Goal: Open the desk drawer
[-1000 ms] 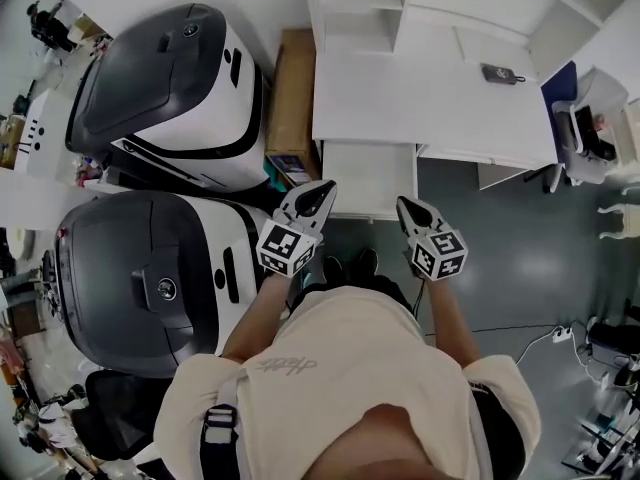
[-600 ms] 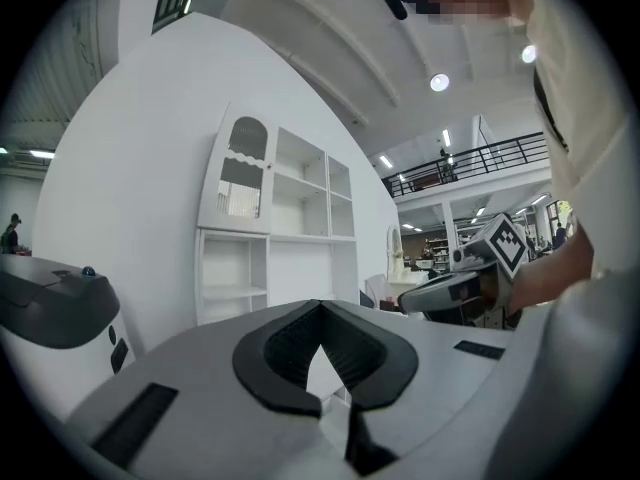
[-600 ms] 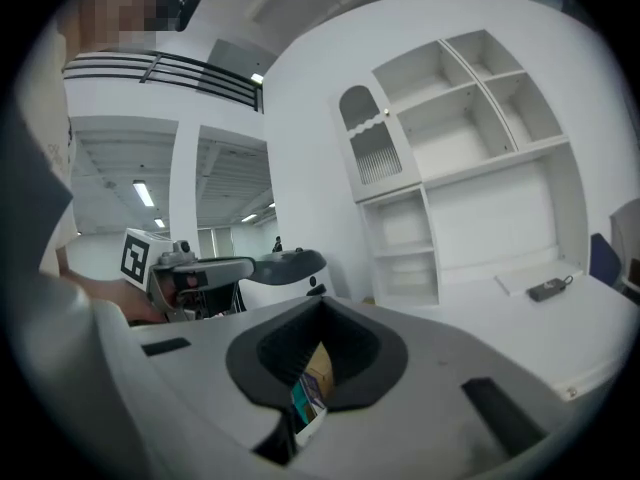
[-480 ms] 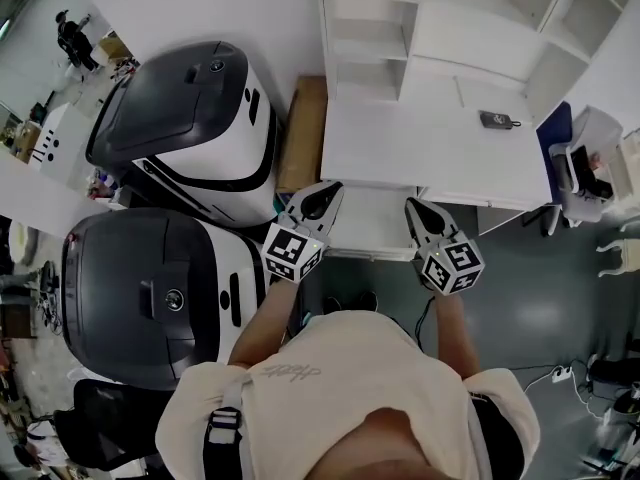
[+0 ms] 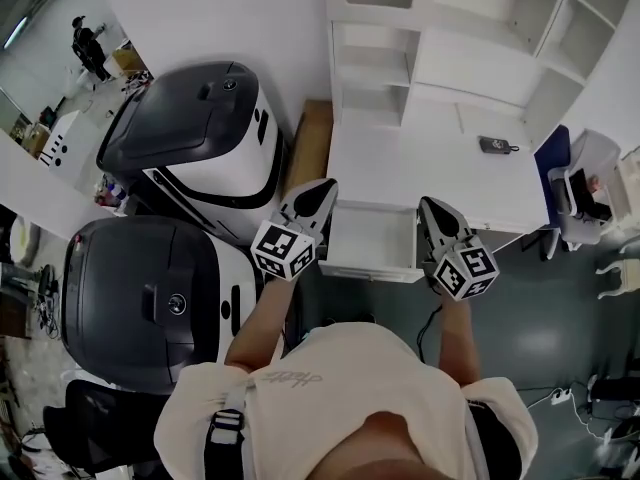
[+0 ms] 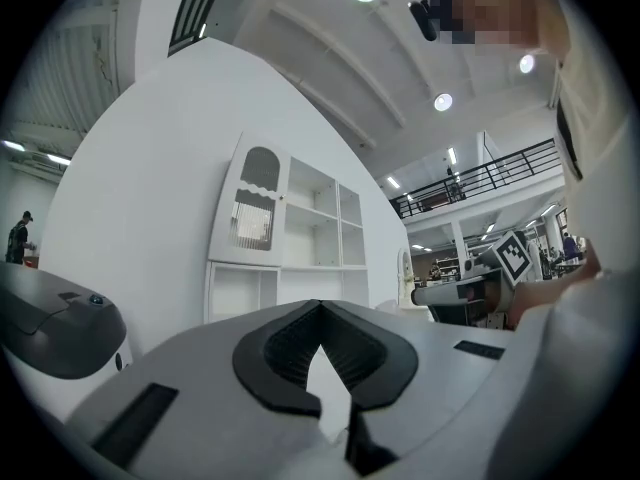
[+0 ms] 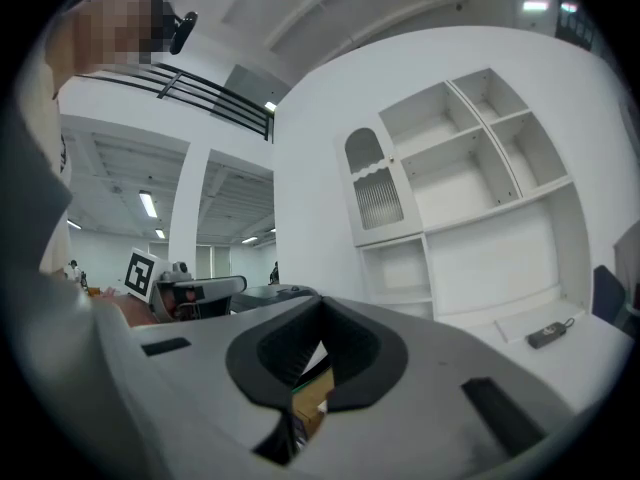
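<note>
The white desk (image 5: 440, 158) stands ahead of me in the head view, and its drawer (image 5: 372, 240) is pulled out from the front edge at the left. My left gripper (image 5: 324, 188) hangs above the drawer's left side, shut and empty. My right gripper (image 5: 431, 208) hangs over the drawer's right corner, also shut and empty. Neither touches the drawer. In the left gripper view the left gripper (image 6: 320, 308) points level at the white shelf unit (image 6: 290, 238). In the right gripper view the right gripper (image 7: 320, 304) likewise shows closed jaws with nothing between them.
A small black device (image 5: 497, 145) lies on the desk top. White shelving (image 5: 420, 28) rises behind the desk. Two large black-and-white machines (image 5: 200, 138) (image 5: 140, 288) stand at the left, with a cardboard box (image 5: 310, 138) beside the desk. A blue chair (image 5: 580, 183) is at the right.
Both grippers have risen and now point level. The desk and open drawer have slid lower in the head view, and more of the shelving shows.
</note>
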Demonstrator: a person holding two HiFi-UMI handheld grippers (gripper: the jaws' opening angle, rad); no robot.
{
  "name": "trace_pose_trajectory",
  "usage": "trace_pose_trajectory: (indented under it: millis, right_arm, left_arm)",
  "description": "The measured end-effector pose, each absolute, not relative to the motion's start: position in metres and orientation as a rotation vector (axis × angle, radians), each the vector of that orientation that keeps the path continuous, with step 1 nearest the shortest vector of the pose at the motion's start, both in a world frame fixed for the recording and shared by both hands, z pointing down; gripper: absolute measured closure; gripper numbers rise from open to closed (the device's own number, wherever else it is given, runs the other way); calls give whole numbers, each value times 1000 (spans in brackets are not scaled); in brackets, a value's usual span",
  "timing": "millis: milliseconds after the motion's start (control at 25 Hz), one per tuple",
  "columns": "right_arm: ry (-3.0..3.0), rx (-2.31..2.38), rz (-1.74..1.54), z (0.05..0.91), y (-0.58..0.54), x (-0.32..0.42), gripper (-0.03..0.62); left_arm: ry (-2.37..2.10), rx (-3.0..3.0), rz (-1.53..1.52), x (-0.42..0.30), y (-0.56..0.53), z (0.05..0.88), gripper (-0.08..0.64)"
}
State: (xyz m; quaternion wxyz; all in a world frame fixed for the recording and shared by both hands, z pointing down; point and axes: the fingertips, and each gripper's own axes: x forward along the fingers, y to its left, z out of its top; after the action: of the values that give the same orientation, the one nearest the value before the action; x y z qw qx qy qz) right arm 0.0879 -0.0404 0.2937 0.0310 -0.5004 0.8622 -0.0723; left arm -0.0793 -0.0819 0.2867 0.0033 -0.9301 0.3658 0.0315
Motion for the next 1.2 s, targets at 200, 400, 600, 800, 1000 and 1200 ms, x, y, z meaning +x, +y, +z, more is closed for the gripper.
trace_pose_trajectory:
  millis: [200,400,600,800,1000,1200]
  right_arm:
    - [2641,-1578,-139,276,-40,98,600]
    - [2638,-1553,-179,280,-38,93,598]
    - [2662,-1552,-209,292,-40,91,600]
    - [2705,-1612,-120,292,-43,89,600]
    - [2734,-1588,-127,299,-40,75,600]
    - [2716,-1603,-144,300,-39,85,600]
  left_arm:
    - [1118,-2899,153,-75,-81,268,560]
    - [1166,-2885,117,-81,-81,281,560]
    - [1210,-2867,51,-89,-81,299,560]
    - [1204,-2882,50,-89,-83,299,560]
    - [1209,-2912,39,-88,-78,312,560]
    - [1202,-2916,35,-86,-77,315,560]
